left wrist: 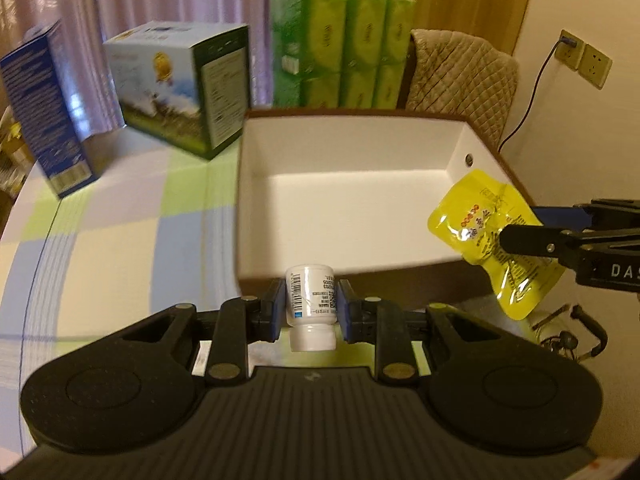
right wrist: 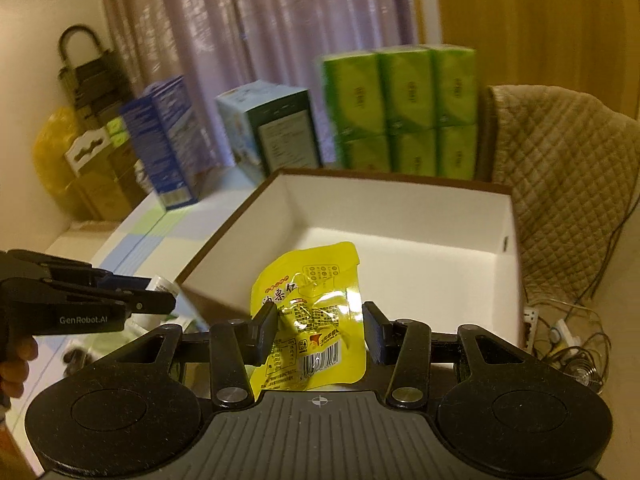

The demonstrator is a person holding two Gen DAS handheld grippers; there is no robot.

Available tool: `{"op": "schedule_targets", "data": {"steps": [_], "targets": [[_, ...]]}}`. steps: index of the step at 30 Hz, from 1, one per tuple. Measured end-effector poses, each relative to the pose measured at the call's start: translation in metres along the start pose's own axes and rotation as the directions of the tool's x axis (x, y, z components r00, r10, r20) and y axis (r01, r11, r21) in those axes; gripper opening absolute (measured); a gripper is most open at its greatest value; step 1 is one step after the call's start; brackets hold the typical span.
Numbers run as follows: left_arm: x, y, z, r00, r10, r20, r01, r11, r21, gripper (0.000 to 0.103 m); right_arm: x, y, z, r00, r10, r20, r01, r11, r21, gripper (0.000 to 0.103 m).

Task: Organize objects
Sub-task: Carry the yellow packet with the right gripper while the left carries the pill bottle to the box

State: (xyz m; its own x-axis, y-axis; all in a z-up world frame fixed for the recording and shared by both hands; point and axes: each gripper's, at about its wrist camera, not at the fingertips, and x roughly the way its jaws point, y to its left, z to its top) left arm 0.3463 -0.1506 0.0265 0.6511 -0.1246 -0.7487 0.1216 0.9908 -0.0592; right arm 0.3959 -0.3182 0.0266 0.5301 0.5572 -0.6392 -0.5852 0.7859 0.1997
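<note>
Pale curtains (right wrist: 248, 40) hang behind the table (left wrist: 100, 240), which wears a checked cloth of green, blue and white; on it we see a blue carton (left wrist: 44, 112), a blue-and-green box (left wrist: 180, 84) and a stack of green tissue packs (left wrist: 340, 48), with a quilted chair back (right wrist: 568, 184) to the right; a wall socket (left wrist: 584, 58) shows in the left wrist view and a tangle of cables (right wrist: 568, 344) lies low on the right. We hold the left tool (left wrist: 311, 309) clenched on a small white bottle (left wrist: 311, 300), cap toward the camera and barcode label showing, just in front of the near wall of the open white box (left wrist: 344, 148); the box's brown outer edge is visible and its interior looks bare, though motion blur softens the view. We hold the right tool (right wrist: 320, 330) around a yellow snack pouch (right wrist: 308, 308); its left pad (right wrist: 264, 332) presses the pouch, while the right pad seems to stand slightly off its edge, so we cannot tell whether the grip is firm; the pouch hangs above the box's near right corner; in the right wrist view a hand (right wrist: 14, 368) grips the left tool's handle.
</note>
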Motion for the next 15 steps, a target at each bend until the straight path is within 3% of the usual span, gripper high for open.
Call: {"op": "schedule_targets", "data": {"steps": [9, 15], "targets": [[0.040, -0.030, 0.043, 1.000, -0.008, 0.010, 0.008, 1.000, 0.012, 0.023, 0.023, -0.043, 0.021, 0.998, -0.060, 0.019, 0.057, 0.991, 0.124, 0.042], [0.070, -0.037, 0.055, 1.000, -0.001, -0.025, 0.001, 1.000, 0.007, 0.023, 0.051, -0.065, 0.019, 0.995, -0.097, -0.021, 0.099, 0.973, 0.210, 0.043]]}}
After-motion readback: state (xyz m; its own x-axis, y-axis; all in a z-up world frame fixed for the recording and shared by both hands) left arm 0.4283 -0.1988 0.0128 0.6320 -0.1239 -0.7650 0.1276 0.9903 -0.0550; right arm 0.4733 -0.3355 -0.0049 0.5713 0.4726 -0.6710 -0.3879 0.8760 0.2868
